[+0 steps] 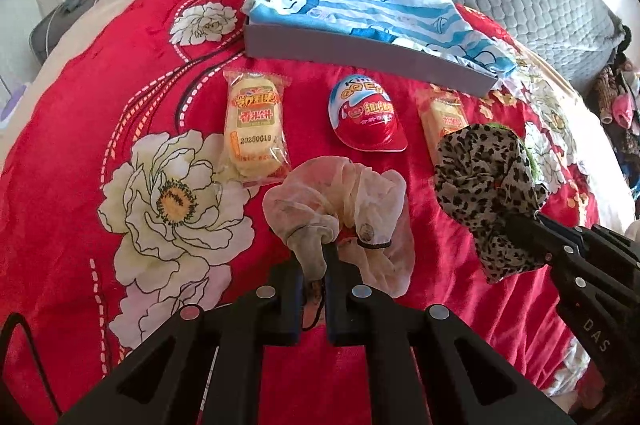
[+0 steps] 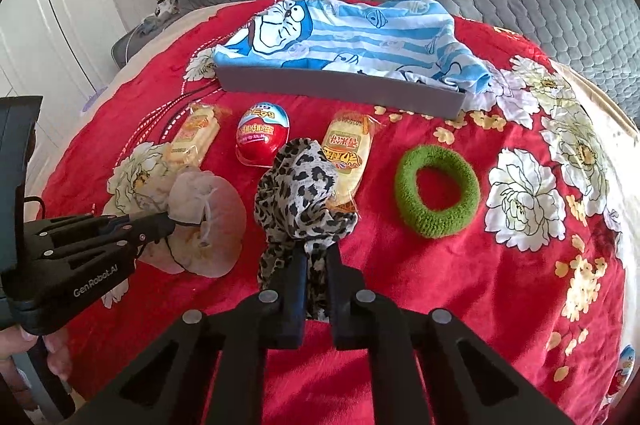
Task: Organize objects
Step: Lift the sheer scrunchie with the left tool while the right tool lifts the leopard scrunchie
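Left wrist view: a sheer cream scrunchie [image 1: 340, 201], crumpled, is pinched by the closed left claw [image 1: 314, 265]; a leopard-print scrunchie [image 2: 302, 193] is clamped in the right claw [image 2: 316, 265].

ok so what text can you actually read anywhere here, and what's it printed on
"20200619" on the left rice cracker packet; its Chinese brand lettering is too blurred to read.
"Ki..." on the Kinder chocolate egg; the rest is blurred.
"DAS" on the right tongs.
"GenRobot.AI" on the left tongs.
The right rice cracker packet has upside-down print, unreadable.
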Demonstrator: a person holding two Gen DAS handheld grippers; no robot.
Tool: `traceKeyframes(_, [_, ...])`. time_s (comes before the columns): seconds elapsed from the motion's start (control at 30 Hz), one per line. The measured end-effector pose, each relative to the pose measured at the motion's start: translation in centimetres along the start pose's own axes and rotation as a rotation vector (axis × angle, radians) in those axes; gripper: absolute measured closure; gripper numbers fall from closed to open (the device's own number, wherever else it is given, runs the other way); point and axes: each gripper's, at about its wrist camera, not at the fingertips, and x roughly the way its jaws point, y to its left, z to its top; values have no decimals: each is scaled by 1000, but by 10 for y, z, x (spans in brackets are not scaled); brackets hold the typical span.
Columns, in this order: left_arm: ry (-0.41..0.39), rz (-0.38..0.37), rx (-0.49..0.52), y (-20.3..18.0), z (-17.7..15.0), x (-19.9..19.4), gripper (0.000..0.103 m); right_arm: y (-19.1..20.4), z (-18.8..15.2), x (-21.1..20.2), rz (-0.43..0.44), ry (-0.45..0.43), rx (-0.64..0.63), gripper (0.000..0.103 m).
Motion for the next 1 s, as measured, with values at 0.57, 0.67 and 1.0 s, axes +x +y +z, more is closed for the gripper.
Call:
traceKeyframes(0.57, [-14,-10,-23,-17,14,-15,96,-8,9,-14,-15,-53,12,95])
traceKeyframes(0.67, [-32,1,-15,-22,20,-23,96,-9,12,-17,-12,-59,15,95])
traceKeyframes(1.0, [-65,-13,-26,-32,33,-35,96,-8,20,-30,-12,-104,12,95])
